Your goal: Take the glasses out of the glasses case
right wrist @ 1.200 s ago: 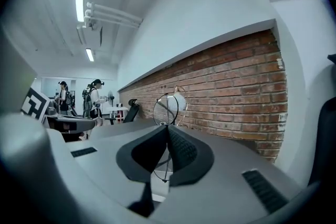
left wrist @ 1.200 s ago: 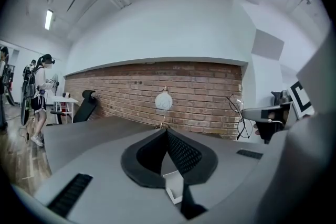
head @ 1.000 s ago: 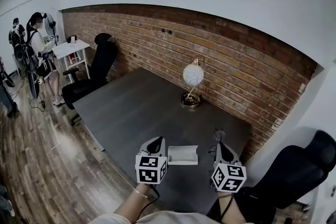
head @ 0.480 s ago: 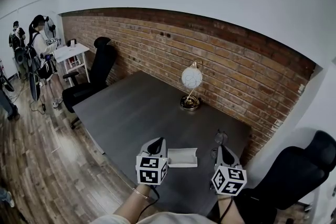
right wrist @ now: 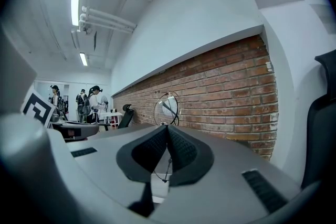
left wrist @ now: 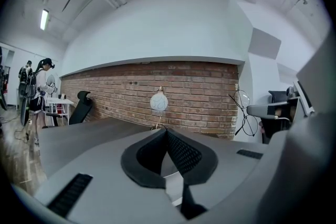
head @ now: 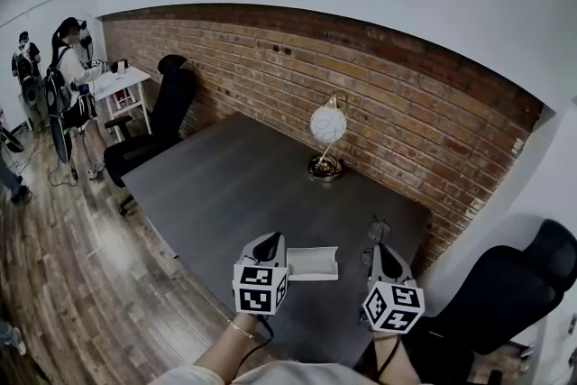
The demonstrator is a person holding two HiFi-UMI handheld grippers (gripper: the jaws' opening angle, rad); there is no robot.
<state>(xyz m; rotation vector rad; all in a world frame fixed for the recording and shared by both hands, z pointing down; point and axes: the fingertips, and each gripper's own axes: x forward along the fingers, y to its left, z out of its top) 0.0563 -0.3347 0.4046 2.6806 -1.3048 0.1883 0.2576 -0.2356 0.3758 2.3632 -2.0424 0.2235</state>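
**Right gripper** (right wrist: 167, 126): the jaws are pressed together on the thin wire frame of the glasses (right wrist: 167, 107). One round lens stands up above the jaw tips. The glasses are held in the air, out of the case, over the near right corner of the surface (head: 225, 194).

**Left gripper** (left wrist: 167, 131): the jaws are closed tip to tip, with nothing seen between the tips. A pale strip shows through the gap beneath them. In the head view this gripper sits just beside the left end of the glasses case (head: 313, 264); whether they touch cannot be told.

**Glasses case:** white and open, it lies on the surface near the near right corner, between the two grippers.

**Globe lamp** (head: 327, 125): it stands on a round brass base at the far edge, close to the brick wall (head: 270, 59).

**Office chairs:** both are black. One (head: 167, 104) stands beside the left edge and one (head: 509, 293) past the right edge.

**People** (head: 68, 77): they stand well apart from the surface, at the far left.
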